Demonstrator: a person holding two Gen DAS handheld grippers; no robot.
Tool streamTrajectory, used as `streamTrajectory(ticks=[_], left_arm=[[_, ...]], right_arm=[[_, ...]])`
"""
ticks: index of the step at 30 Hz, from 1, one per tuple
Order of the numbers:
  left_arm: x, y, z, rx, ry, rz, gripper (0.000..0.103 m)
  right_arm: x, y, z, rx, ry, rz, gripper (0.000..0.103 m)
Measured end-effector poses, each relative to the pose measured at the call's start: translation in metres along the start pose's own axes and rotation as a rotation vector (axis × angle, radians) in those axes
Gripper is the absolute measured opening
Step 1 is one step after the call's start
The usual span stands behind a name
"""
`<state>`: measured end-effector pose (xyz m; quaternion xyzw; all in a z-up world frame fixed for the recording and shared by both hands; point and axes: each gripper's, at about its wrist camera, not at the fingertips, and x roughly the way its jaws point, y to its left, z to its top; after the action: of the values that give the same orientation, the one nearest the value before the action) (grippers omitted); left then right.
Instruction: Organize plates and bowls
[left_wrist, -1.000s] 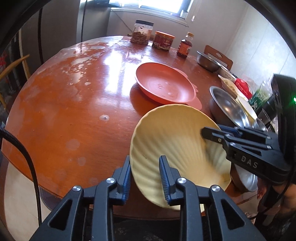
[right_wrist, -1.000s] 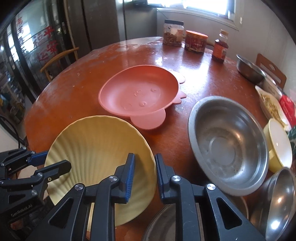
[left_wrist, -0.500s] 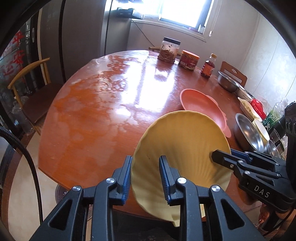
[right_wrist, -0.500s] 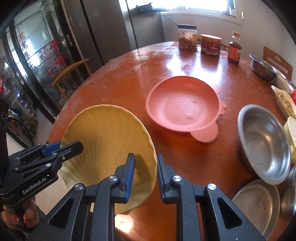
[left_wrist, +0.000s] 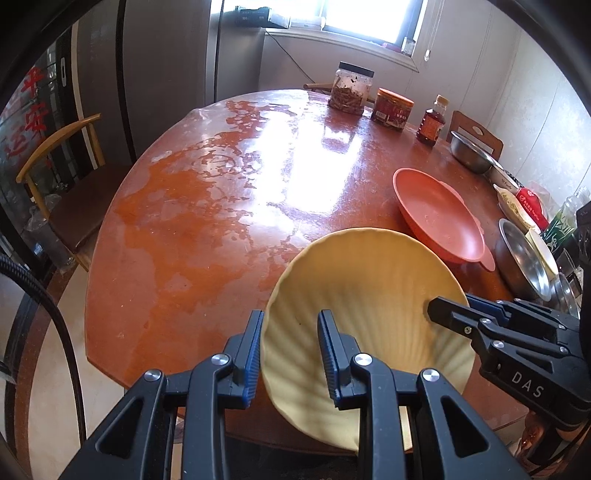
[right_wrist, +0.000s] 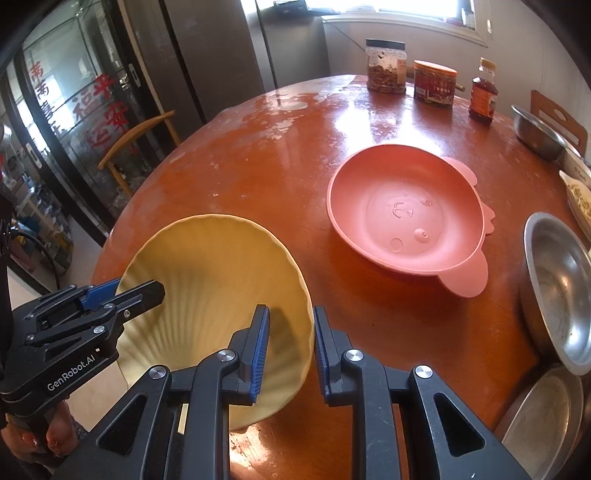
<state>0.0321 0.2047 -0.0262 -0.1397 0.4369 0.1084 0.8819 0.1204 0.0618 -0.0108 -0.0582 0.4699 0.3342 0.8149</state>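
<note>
We hold the empty yellow plate (left_wrist: 365, 295): left gripper (left_wrist: 290, 354) and right gripper (right_wrist: 290, 350) both clamped on its rim; pink bowl (right_wrist: 406, 210) far right, empty.

We count one yellow plate (right_wrist: 207, 273), one pink plate (right_wrist: 402, 210), three steel bowls (right_wrist: 557, 284), two jars (right_wrist: 385, 66), one bottle (right_wrist: 482, 92) and two chairs (left_wrist: 66, 177).

Left wrist view close over yellow plate (left_wrist: 365, 295), facing table's (left_wrist: 221, 229) far edge at 12 o'clock, right wrist view alike, both sharing pink bowl (right_wrist: 402, 210).
</note>
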Motion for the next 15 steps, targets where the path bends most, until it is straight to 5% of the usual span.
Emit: streamTrajectory(ticks=[15], left_arm=[[0.0091,-0.0055,0.0083,0.016,0.006,-0.014,0.029]], right_arm=[[0.0026,-0.0083,-0.0050,0.047,0.007,-0.018,0.025]])
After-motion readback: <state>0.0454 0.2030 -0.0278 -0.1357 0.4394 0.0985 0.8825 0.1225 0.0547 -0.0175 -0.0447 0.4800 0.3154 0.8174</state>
